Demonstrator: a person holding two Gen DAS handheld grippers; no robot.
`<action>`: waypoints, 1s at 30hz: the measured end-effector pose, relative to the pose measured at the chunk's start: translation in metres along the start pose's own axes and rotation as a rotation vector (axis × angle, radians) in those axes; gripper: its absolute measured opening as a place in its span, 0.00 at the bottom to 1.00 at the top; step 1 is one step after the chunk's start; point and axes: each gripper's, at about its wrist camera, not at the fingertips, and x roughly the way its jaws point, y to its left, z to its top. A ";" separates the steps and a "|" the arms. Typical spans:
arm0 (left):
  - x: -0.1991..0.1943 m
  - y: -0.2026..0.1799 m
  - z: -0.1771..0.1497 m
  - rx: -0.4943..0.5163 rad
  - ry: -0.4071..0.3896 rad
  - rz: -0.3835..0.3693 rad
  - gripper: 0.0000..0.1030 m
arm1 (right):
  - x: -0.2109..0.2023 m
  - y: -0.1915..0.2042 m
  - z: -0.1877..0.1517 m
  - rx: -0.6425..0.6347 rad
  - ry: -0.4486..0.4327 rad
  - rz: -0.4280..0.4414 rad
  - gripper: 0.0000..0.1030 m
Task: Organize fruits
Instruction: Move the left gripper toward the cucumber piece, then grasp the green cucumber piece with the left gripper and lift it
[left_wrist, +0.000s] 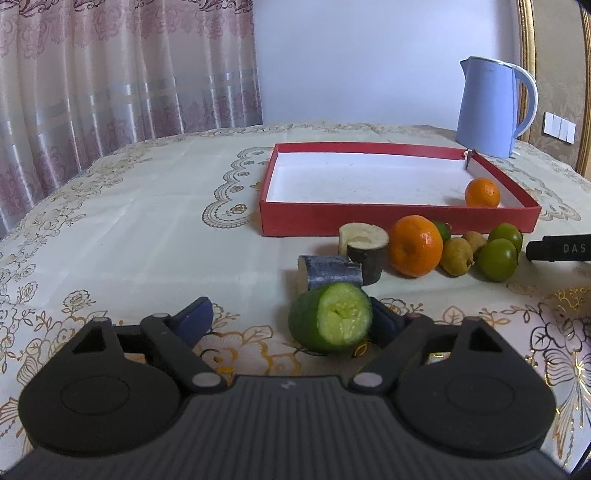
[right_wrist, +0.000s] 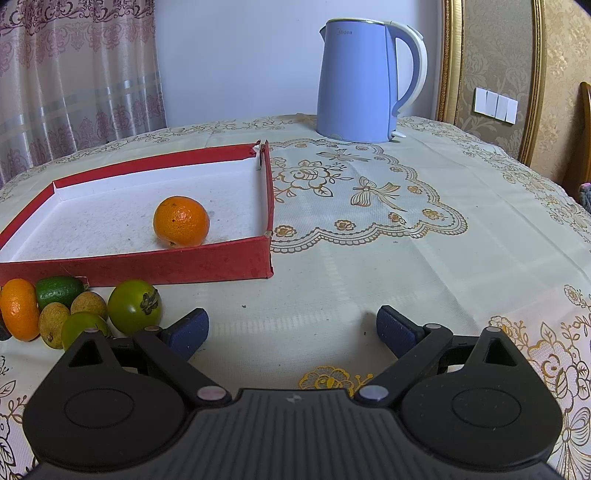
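A cut green cucumber piece (left_wrist: 330, 321) lies on the tablecloth between the fingers of my left gripper (left_wrist: 288, 319). It sits close against the right pad (left_wrist: 384, 321) and well apart from the left one, so the gripper is open. Behind it lie two dark-skinned stalk pieces (left_wrist: 364, 251), an orange (left_wrist: 415, 245), small brownish fruits (left_wrist: 457, 256) and green round fruits (left_wrist: 496, 258). A red box (left_wrist: 332, 218) with a white floor holds one orange (left_wrist: 482, 192). My right gripper (right_wrist: 291, 328) stands open over bare cloth, right of the fruit cluster (right_wrist: 135, 306) and in front of the box (right_wrist: 177, 264).
A blue kettle (right_wrist: 356, 81) stands behind the box's far right corner. A black bar (left_wrist: 557, 249) reaches in from the right edge of the left wrist view. Curtains hang behind the table at the left. The patterned cloth runs bare to the box's left and right.
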 end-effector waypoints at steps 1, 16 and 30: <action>-0.001 0.000 0.000 -0.001 0.001 -0.001 0.79 | 0.000 0.000 0.000 0.000 0.000 0.000 0.95; -0.006 -0.008 0.000 0.027 0.005 -0.069 0.35 | 0.000 0.000 0.000 0.000 0.000 0.000 0.95; -0.012 -0.004 0.000 0.016 -0.012 -0.074 0.33 | 0.000 0.000 0.000 0.000 0.000 0.000 0.95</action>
